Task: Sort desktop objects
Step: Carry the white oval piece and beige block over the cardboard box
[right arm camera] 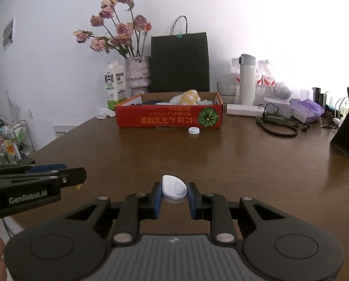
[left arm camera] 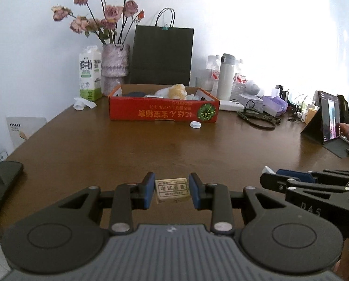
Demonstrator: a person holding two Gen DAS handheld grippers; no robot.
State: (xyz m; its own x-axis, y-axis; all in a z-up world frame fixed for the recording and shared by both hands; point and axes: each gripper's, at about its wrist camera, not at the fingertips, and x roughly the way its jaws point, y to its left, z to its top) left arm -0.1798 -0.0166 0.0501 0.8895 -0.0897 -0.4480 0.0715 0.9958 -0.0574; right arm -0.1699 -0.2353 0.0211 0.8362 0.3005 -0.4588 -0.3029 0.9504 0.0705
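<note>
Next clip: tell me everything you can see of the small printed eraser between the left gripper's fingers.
The eraser is a small flat rectangular block, cream to pale yellow, its upper face printed with a framed panel of dark characters and a line of finer print. It looks like rubber in a paper sleeve, though that cannot be confirmed. It lies roughly level, long side across the left gripper, held between the blue fingertips on its two short ends, above the brown table. Whether it rests on the table is unclear.

The left gripper (left arm camera: 172, 190) filled the lower centre, jaws clamped inward. The right gripper (right arm camera: 174, 193) sat likewise, jaws pinched together.
</note>
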